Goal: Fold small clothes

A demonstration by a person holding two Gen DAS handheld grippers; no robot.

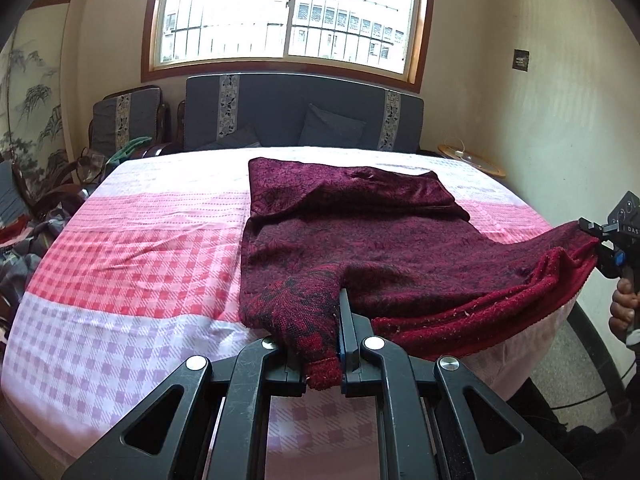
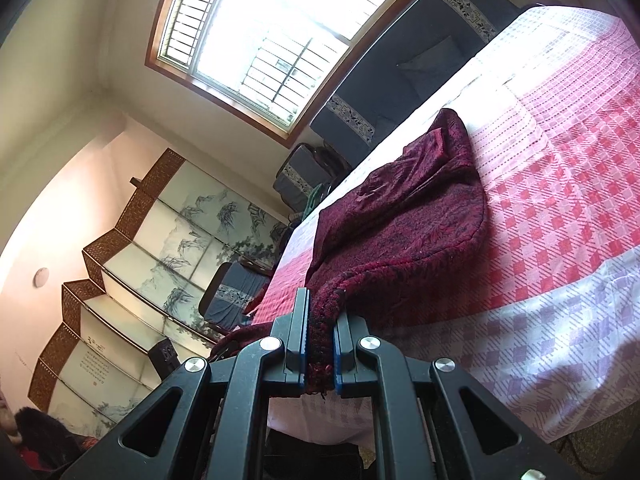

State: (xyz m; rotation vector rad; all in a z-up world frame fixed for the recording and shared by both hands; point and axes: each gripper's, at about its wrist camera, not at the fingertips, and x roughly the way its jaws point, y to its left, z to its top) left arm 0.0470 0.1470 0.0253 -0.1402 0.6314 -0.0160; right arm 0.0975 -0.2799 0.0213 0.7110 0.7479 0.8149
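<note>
A dark red knitted sweater (image 1: 360, 240) lies across the middle of a table draped in a pink-and-lilac checked cloth (image 1: 132, 264), its near hem lifted at two points. At the bottom centre of the left wrist view, the left gripper (image 1: 340, 344) is clenched on a corner of the knit; at the right edge of that frame the right gripper (image 1: 600, 240), carried in a person's hand (image 1: 624, 308), is clamped on the ribbed hem.

The risk from here appears to be uneven tension: should one hand outrun the other, the stretchy knit could slip from a jaw or drag the whole garment and bunch the already folded far portion. The cloth may also ruck beneath it.

A dark sofa (image 1: 304, 120) stands beyond the table under a barred window (image 1: 288, 12), with a painted folding screen (image 2: 160, 248) in the lower left of the right wrist view. Nothing lies on the table in the fold's path, though its far edge is hard to read.
</note>
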